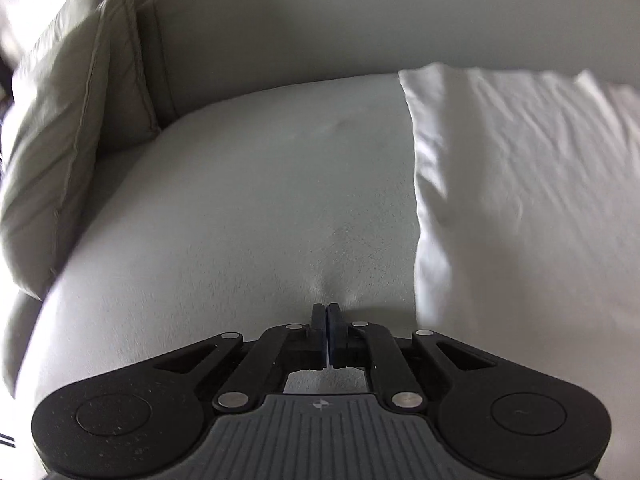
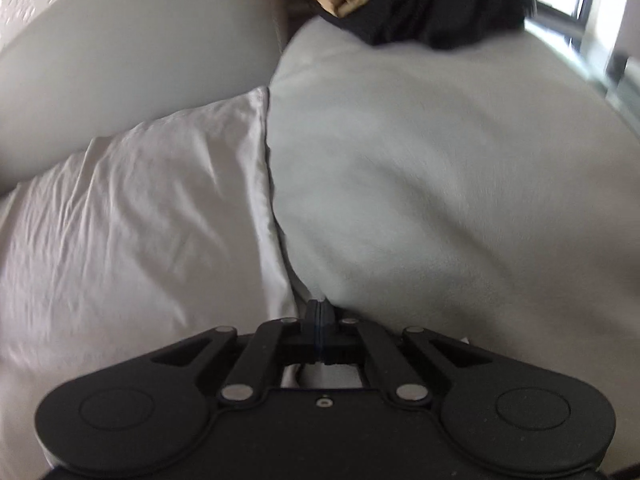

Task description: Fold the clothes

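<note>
A white, creased garment (image 1: 520,184) lies spread flat on the pale grey sofa seat (image 1: 240,208). The left gripper (image 1: 327,312) presses its tips onto bare seat just left of the cloth, jaws together, nothing visibly between them. The right gripper (image 2: 319,308) is likewise closed at the garment's right edge (image 2: 276,240); whether it pinches fabric is unclear. A dark clothes pile (image 2: 432,8) sits behind.

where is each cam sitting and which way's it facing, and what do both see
Left wrist: rides on the left gripper, looking forward and down along its shut fingers at a grey sofa seat, a cushion at left, and white cloth at right.
Right wrist: rides on the right gripper, fingers shut, facing down at the seat; dark clothes pile at top.
Shared: the white cloth and the seat. No hand shows.
</note>
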Tool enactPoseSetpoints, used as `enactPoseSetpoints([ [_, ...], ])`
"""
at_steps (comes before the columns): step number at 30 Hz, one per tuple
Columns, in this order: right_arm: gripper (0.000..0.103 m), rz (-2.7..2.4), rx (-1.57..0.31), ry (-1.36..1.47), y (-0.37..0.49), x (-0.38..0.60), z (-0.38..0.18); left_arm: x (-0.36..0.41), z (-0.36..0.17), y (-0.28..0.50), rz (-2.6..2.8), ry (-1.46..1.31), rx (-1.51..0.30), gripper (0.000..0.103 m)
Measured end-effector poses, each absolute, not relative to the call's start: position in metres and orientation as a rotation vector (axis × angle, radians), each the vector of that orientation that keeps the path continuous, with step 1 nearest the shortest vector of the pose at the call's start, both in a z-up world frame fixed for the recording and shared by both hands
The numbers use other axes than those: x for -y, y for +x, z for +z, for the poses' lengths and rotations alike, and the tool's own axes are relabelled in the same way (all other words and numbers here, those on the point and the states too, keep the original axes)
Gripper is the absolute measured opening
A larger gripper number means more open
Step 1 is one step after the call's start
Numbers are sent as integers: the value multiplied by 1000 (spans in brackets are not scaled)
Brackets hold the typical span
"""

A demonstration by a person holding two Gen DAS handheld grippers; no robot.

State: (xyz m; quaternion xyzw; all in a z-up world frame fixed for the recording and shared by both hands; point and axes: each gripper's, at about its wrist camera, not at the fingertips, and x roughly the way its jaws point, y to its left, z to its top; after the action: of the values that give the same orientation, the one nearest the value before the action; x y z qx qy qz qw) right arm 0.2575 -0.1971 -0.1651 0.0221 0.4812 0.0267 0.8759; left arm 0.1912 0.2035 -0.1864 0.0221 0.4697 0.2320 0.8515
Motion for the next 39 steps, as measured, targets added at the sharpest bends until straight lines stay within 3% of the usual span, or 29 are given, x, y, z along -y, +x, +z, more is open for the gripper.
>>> enactPoseSetpoints([
  [6, 10, 172, -939, 317, 253, 212, -131, -198, -146, 172, 391, -43, -827, 7],
  [9, 19, 305, -999, 453, 271, 199, -141, -177, -144, 188, 204, -115, -810, 8],
  [14, 20, 552, -1131, 487, 295, 148, -177, -134, -174, 231, -78, -203, -869, 9],
  [15, 20, 601, -1169, 484, 301, 138, -186, -132, -180, 233, -79, -196, -862, 9],
  [16, 13, 602, -1159, 470, 305, 134, -192, -130, -185, 235, -80, -189, -854, 9],
  [17, 0, 599, -1144, 455, 309, 131, -197, -128, -191, 238, -81, -183, -846, 11],
  [23, 0, 142, -848, 389, 331, 183, -197, -177, -200, 250, 250, -187, -747, 11],
  [31, 1, 46, -804, 133, 325, 151, -188, -192, -198, 255, 538, 104, -777, 8],
  [33, 11, 70, -795, 187, 327, 157, -178, -204, -189, 246, 551, 47, -775, 7],
  [35, 32, 117, -771, 267, 330, 170, -167, -215, -178, 238, 517, -31, -754, 8],
  [37, 40, 161, -754, 328, 342, 182, -161, -216, -169, 245, 451, -79, -727, 13],
  [39, 40, 175, -749, 363, 361, 187, -156, -216, -161, 255, 423, -93, -723, 34],
])
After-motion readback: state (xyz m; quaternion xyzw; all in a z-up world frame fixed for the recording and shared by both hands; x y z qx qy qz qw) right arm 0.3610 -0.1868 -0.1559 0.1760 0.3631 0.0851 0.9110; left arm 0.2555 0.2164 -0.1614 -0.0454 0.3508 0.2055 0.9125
